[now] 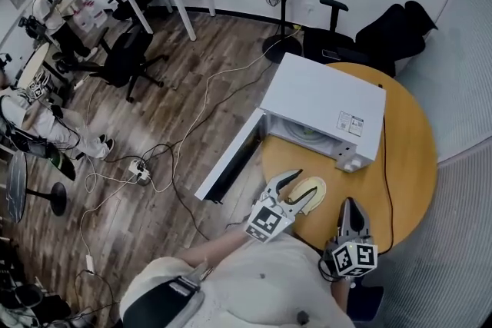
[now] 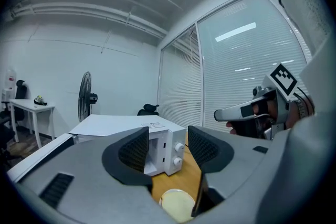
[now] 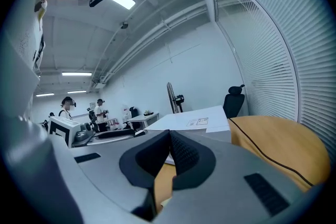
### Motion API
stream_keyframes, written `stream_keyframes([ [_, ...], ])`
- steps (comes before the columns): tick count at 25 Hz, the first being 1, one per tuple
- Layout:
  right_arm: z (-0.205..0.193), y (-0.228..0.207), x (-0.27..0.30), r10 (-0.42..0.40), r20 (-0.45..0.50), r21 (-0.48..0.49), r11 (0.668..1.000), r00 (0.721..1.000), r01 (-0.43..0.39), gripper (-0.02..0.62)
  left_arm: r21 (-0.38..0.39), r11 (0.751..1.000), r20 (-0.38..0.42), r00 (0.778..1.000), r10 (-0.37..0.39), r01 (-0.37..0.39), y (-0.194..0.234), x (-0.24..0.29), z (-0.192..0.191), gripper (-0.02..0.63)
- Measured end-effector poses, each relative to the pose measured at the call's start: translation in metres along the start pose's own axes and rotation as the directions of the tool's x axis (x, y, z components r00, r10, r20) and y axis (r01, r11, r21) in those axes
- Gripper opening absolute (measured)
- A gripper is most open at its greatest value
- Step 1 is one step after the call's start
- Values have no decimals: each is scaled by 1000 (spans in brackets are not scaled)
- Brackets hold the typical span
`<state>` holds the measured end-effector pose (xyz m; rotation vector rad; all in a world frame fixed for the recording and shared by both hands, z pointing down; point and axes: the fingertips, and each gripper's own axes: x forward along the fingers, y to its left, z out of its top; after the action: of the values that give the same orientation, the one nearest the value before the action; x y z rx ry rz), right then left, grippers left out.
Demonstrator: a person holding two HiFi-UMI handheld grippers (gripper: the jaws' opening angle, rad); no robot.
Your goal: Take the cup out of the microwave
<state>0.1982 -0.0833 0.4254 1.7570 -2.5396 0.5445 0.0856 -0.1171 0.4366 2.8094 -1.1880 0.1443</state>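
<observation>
Item: pale yellow cup (image 1: 314, 193), standing on the round wooden counter (image 1: 407, 165) in front of the white microwave (image 1: 323, 100), just outside the cavity and near the counter's near edge. The microwave door (image 1: 231, 157) is swung fully open and overhangs the counter; only the turntable (image 1: 296, 130) shows inside. Left tool (image 1: 307, 184): jaws spread, cup low between them near the throat, with no pad seen pressing on it. Right tool (image 1: 350, 209): jaws pressed together on nothing, poised above the counter to the right of the cup. Status, as judged: the cup appears to be out of the microwave. Hazards: with the cup loose between spread jaws, a sideways sweep or a lift of the left tool could catch the rim and tip it or push it off the near edge; closing off-centre could skid it across the smooth wood; the open door could be knocked by an arm.
</observation>
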Motion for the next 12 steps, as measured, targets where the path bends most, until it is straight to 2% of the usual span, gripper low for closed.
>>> stream_keyframes([
  [5,4,7,30,-17,-9,-12,1000,1000,17,10,-18,1000,-20,1000,0,0,32,11,-12,255],
  [12,-9,-2,56,-44,-43,-13,999,998,43,9,-31,999,-65,998,13,-15,57,40,-53,255],
])
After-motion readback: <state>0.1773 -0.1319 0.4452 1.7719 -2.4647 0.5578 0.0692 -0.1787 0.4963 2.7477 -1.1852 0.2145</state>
